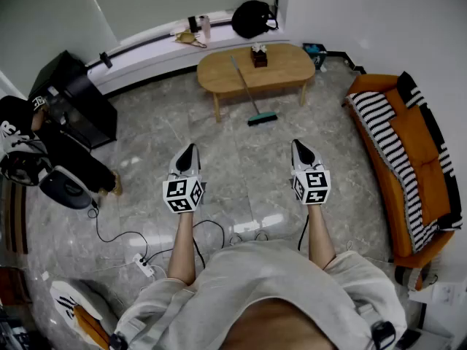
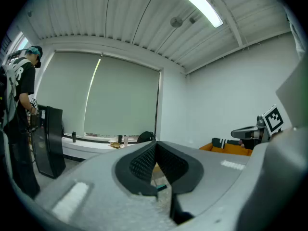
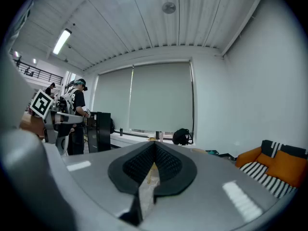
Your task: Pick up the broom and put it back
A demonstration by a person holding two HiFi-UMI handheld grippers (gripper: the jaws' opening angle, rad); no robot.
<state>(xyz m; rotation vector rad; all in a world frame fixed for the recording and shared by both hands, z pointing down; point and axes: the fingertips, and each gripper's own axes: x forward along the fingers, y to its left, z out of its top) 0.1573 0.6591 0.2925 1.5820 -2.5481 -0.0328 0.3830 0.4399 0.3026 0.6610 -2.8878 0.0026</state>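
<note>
The broom [image 1: 251, 97] leans against the front edge of the oval wooden table [image 1: 284, 68], its grey handle slanting up and its teal head [image 1: 262, 119] on the floor. Both grippers hover over the floor well short of it. My left gripper [image 1: 190, 152] points toward the table, jaws together with nothing between them. My right gripper [image 1: 300, 147] is likewise shut and empty. In the left gripper view the black pads [image 2: 144, 165] meet at the tip, and a sliver of the teal head [image 2: 161, 187] shows through the gap. The right gripper's pads [image 3: 166, 165] also meet.
An orange sofa [image 1: 416, 166] with striped cushions lines the right wall. A black speaker stand [image 1: 76, 108] and a person [image 1: 22, 148] are at the left. Cables and a power strip [image 1: 142, 262] lie on the floor near my feet. A black bag [image 1: 253, 18] sits on the window ledge.
</note>
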